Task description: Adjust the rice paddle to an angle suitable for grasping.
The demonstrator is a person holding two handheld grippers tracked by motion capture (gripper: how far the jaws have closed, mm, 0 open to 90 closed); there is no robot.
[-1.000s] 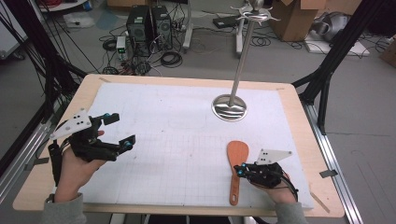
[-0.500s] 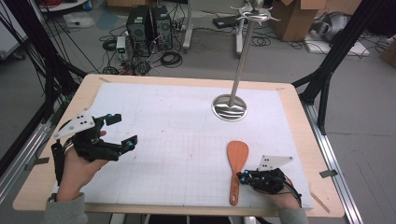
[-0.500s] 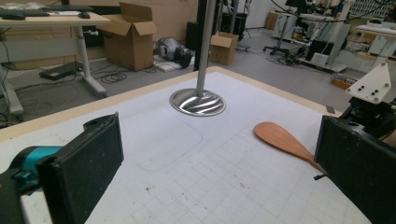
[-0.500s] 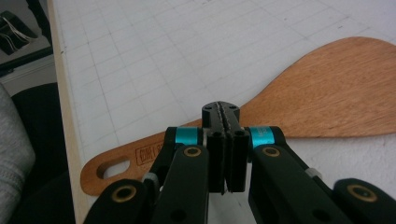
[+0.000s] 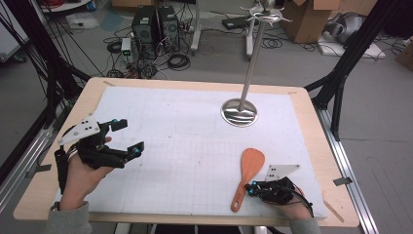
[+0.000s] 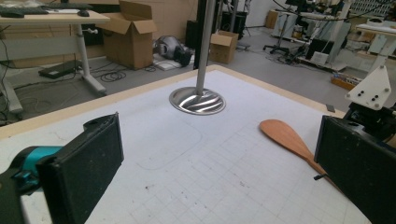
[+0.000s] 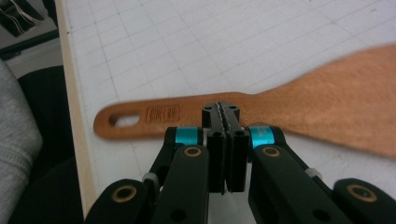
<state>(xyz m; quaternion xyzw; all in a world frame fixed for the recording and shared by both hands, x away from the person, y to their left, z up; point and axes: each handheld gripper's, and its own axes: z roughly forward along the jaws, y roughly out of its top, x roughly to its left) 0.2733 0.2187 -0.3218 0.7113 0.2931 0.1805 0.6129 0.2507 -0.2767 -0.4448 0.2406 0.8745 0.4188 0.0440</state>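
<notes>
Right gripper (image 7: 223,114): jaws pressed together, nothing between them, tips at the near edge of the spatula (image 7: 299,109) handle; whether touching, can't tell. Blade off to its right. Left gripper (image 5: 127,139): jaws spread wide, empty, well apart from spatula.

Right gripper (image 5: 252,189), jaws pressed together, now sits lower toward the table's near edge (image 5: 195,218) than a second ago, its tips against the handle of the flat orange-brown wooden spatula (image 5: 249,174).
</notes>
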